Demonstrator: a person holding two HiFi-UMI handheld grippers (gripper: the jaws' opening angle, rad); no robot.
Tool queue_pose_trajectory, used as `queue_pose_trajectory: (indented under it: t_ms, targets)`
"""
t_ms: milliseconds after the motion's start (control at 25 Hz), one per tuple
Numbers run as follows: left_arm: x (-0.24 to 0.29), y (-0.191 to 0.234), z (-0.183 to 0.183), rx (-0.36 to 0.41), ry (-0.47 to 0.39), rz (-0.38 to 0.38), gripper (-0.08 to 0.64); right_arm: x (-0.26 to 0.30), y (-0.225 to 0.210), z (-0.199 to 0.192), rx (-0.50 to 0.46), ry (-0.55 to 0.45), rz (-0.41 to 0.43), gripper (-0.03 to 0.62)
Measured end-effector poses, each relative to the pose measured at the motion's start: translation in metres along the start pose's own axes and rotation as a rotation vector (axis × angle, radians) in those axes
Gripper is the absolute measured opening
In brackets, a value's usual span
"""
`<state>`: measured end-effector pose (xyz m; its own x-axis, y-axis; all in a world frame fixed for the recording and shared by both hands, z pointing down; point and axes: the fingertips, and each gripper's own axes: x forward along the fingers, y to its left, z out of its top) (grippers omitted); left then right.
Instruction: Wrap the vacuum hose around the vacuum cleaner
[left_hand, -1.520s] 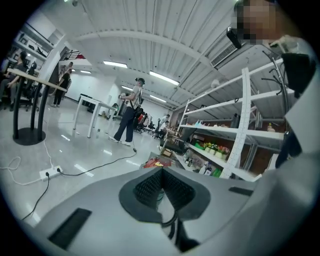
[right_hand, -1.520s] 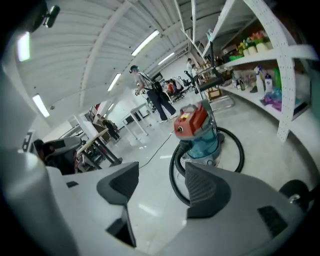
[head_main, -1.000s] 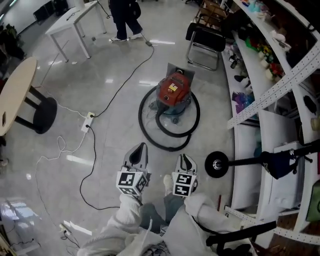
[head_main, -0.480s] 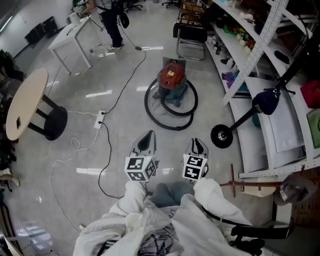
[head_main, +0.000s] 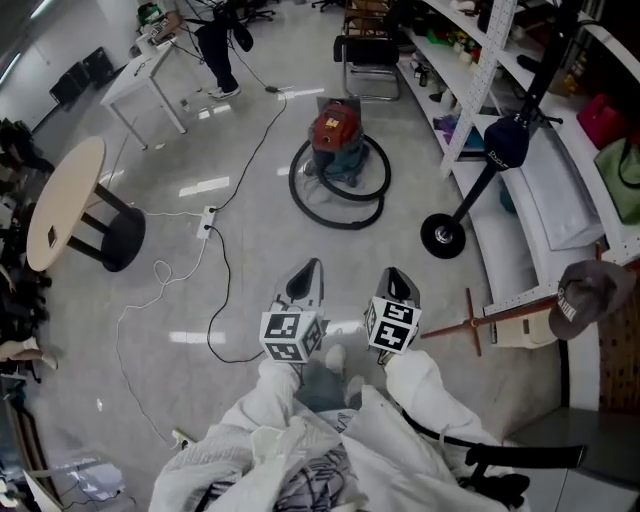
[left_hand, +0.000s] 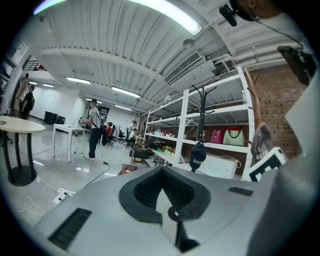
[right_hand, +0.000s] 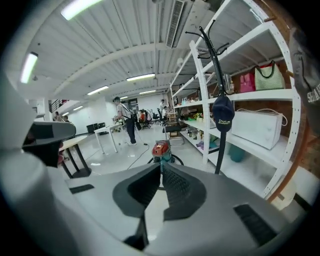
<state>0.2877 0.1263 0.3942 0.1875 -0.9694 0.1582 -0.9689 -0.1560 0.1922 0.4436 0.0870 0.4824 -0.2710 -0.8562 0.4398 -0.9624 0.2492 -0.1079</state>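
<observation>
Right gripper view: dark cap (right_hand: 223, 118) lettering illegible; red vacuum cleaner (right_hand: 160, 148) ahead.

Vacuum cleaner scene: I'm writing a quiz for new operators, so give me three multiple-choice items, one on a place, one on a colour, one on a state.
1. Where does the black hose lie?
A) looped on the floor around the vacuum cleaner
B) stretched out straight, away from it
C) held up in the air

2. What colour is the vacuum cleaner's top?
A) yellow
B) red
C) white

3. How do the left gripper's tongs stand?
A) wide apart
B) clamped on the hose
C) together, empty

Answers:
1 A, the head view shows the hose ringing the cleaner's base on the floor.
2 B, its lid is red in the head view.
3 C, the left gripper view shows the tips meeting with nothing between them.
</observation>
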Motion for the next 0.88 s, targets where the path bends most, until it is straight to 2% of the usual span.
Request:
queue_pose_trajectory:
  t_ms: [240, 440, 880]
  targets:
    - [-0.030, -0.027, 0.003, 0.001, 0.010, 0.029, 0.002, -0.039, 0.010, 0.004, -0.043, 0.011, 0.049, 0.025]
    - [-0.041, -0.022, 0.003, -0.014, 0.006, 0.040, 0.002, -0.050, 0.025, 0.020, -0.066, -0.036, 0.066, 0.025]
    - [-0.055, 0.004, 0.001, -0.025, 0.016, 0.045, 0.002, -0.047, 0.046, 0.015, -0.104, -0.009, 0.074, 0.014]
